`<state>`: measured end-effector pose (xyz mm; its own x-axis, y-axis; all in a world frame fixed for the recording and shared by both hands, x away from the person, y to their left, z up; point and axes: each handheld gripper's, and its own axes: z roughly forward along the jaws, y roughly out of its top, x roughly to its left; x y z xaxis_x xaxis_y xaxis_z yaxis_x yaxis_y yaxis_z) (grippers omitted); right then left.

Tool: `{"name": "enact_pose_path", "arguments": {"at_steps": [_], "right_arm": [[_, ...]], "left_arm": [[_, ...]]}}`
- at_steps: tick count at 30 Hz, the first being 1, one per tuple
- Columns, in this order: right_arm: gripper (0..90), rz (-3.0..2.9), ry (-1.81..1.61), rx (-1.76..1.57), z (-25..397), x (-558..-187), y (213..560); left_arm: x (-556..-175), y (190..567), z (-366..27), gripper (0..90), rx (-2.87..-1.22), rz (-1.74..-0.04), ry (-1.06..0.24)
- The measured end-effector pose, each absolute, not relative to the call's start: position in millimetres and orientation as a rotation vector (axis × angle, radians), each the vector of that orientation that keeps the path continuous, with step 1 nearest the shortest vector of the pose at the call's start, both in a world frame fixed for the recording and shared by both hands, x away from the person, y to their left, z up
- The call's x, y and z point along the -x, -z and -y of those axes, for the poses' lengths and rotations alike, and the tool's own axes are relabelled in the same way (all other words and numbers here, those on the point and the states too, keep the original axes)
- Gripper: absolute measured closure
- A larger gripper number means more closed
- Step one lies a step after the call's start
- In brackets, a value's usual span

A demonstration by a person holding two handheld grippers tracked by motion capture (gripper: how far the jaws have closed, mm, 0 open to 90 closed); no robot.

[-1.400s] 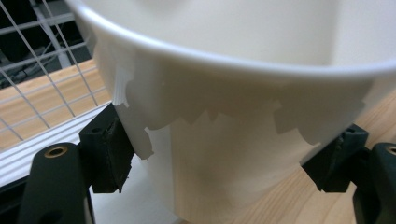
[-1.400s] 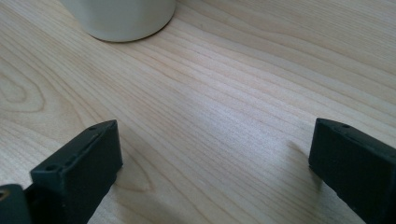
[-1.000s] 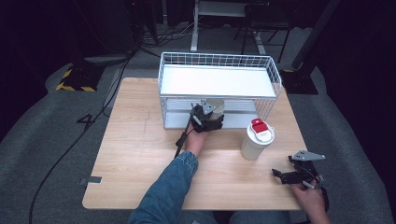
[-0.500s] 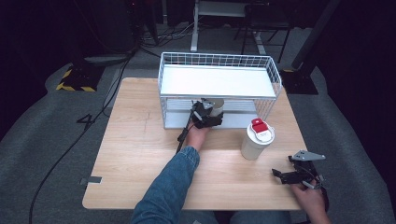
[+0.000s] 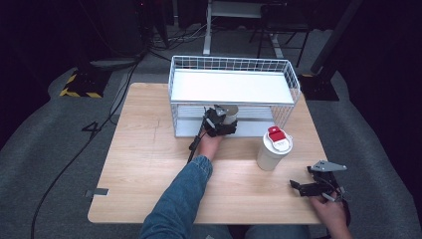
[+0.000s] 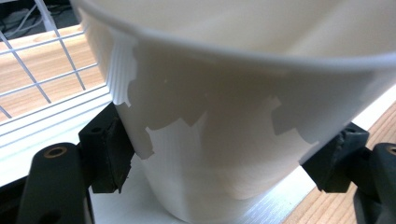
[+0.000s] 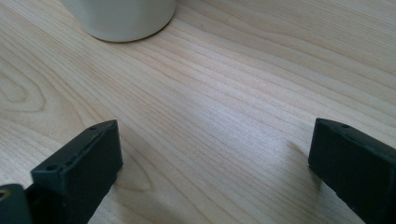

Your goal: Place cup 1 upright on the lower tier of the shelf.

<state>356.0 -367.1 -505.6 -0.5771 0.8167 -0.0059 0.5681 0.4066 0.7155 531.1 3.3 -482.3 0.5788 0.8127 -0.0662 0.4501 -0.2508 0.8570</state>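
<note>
Left claw (image 5: 222,122) pinches a white paper cup (image 5: 228,112), jaws pressed on either side of its wall low down, at the open front of the white wire basket (image 5: 291,79), lower level. In the left gripper view the cup (image 6: 243,107) sits upright on the basket's white floor (image 6: 56,135), close to its front edge. Risk, as a judgement: thin cup wall may buckle under the squeeze; the rim could catch the basket's front wires or upper shelf if lifted or tilted; a release this near the edge could tip it onto the desk (image 5: 144,149). Cup interior not visible; contents cannot be told. Basket's upper shelf bare. Second white cup with red-tabbed lid (image 5: 274,148) stands on the desk, closed. Right claw (image 5: 308,186) spread wide, holding nothing, resting low over the desk near that cup.
</note>
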Motion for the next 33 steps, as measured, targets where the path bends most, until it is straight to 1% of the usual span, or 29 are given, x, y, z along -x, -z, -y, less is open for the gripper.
{"name": "enact_pose_path", "arguments": {"at_steps": [3, 6, 9, 10, 12, 16, 19, 21, 22, 24, 25, 33], "right_arm": [[2.9, -2.313, -0.969, -1.194, 367.1, -356.0, 505.6], [2.9, -2.313, -0.969, -1.193, 367.1, -356.0, 505.6], [2.9, -2.313, -0.969, -1.194, 367.1, -356.0, 505.6], [2.9, -2.313, -0.970, -1.194, 367.1, -356.0, 505.6], [2.9, -2.313, -0.969, -1.193, 367.1, -356.0, 505.6], [2.9, -2.313, -0.970, -1.195, 367.1, -356.0, 505.6], [2.9, -2.313, -0.970, -1.194, 367.1, -356.0, 505.6], [2.9, -2.313, -0.969, -1.194, 367.1, -356.0, 505.6], [2.9, -2.313, -0.969, -1.194, 367.1, -356.1, 505.6], [2.9, -2.313, -0.969, -1.193, 367.2, -356.1, 505.6], [2.9, -2.313, -0.969, -1.194, 367.1, -356.1, 505.6], [2.9, -2.313, -0.969, -1.193, 367.2, -356.1, 505.6]], "left_arm": [[-531.4, 483.3, -2.5, 21.4, -1.878, -1.019, -0.493], [-532.6, 484.5, -4.6, 16.0, -1.902, -1.006, -0.481], [-531.7, 483.8, -4.1, 14.7, -1.898, -1.002, -0.490], [-530.8, 482.9, -4.2, 13.0, -1.894, -1.007, -0.481], [-529.6, 480.7, -5.3, 6.6, -1.897, -1.005, -0.483], [-525.3, 476.4, -7.8, 1.9, -1.903, -0.995, -0.479], [-518.8, 472.0, -11.5, 1.5, -1.892, -1.000, -0.464], [-516.2, 470.0, -14.0, 0.9, -1.888, -0.970, -0.463], [-512.4, 468.7, -13.9, 0.8, -1.868, -1.003, -0.475], [-509.1, 466.8, -16.6, 0.8, -1.869, -0.970, -0.453], [-505.3, 465.6, -16.5, 0.7, -1.854, -0.989, -0.444], [-483.3, 457.4, -27.0, 0.6, -1.855, -0.963, -0.453]]}}
